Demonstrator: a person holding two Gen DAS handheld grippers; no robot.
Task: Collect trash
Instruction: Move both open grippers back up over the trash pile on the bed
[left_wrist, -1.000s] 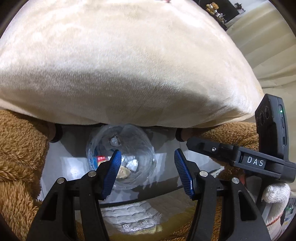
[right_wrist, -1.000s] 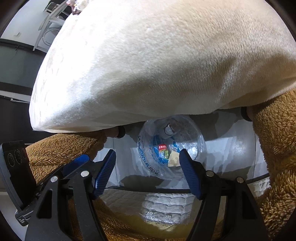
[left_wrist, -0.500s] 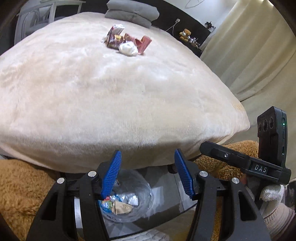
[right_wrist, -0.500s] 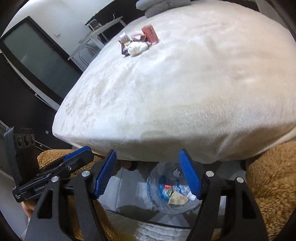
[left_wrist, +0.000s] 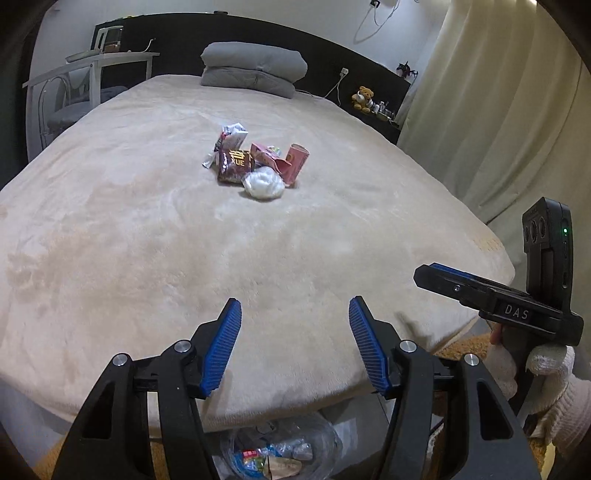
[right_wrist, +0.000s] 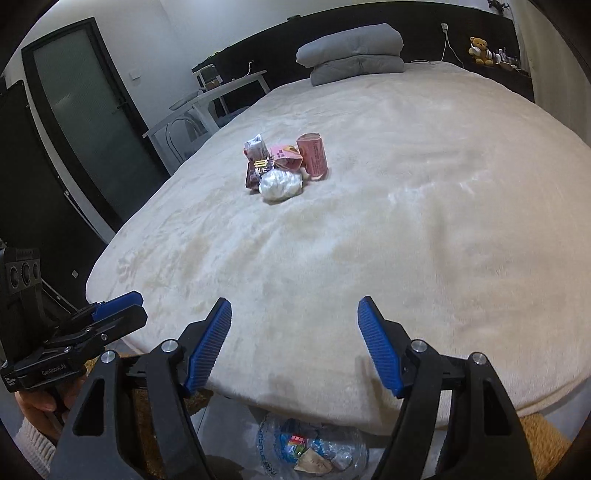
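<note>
Both cameras had swung up from the bin at the bed's foot to take in the whole bed top. Nearest, the left gripper (left_wrist: 295, 325) stood with jaws apart and empty, having just been opening a little wider; the right gripper (right_wrist: 294, 325) likewise gaped, holding nothing. Just below them, at the mattress edge, the clear trash bag (right_wrist: 314, 446) already held several wrappers, so part of the job looked done. Farther out, mid-bed on the cream blanket (left_wrist: 147, 240), a cluster of litter (left_wrist: 255, 162) waited: snack packets, a pink tube, a crumpled white wad. Beyond lay folded grey pillows (left_wrist: 255, 68).
</note>
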